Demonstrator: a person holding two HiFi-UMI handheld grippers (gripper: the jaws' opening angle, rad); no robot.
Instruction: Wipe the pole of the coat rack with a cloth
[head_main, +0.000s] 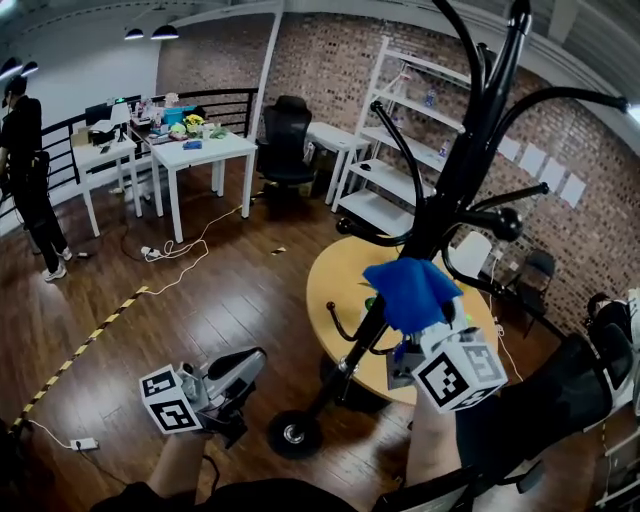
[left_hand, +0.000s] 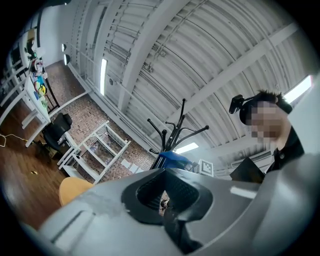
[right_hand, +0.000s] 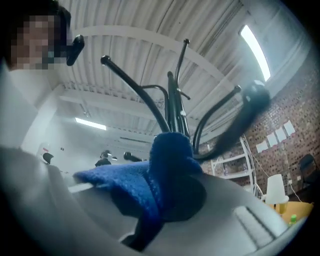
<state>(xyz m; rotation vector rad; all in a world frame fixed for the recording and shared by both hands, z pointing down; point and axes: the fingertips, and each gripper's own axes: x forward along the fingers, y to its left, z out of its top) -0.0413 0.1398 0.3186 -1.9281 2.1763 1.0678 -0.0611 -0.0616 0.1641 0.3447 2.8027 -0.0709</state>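
Note:
The black coat rack pole (head_main: 440, 200) leans from its round base (head_main: 293, 435) up to the right, with curved hooks at the top. A blue cloth (head_main: 410, 290) is pressed against the pole at mid height, and my right gripper (head_main: 425, 322) is shut on it from below. In the right gripper view the cloth (right_hand: 160, 172) bulges over the right gripper (right_hand: 160, 210), with the pole (right_hand: 175, 110) right behind it. My left gripper (head_main: 245, 368) hangs low, left of the base and apart from the pole, shut on nothing. In the left gripper view, the left gripper (left_hand: 167, 207) points up at the rack (left_hand: 172, 132) and cloth (left_hand: 172, 159).
A round yellow table (head_main: 335, 275) stands just behind the rack. White shelving (head_main: 390, 150) lines the brick wall, with a black office chair (head_main: 285, 140) and white desks (head_main: 200, 150) to its left. A person (head_main: 25, 170) stands far left. Cables and striped tape (head_main: 80, 350) lie on the floor.

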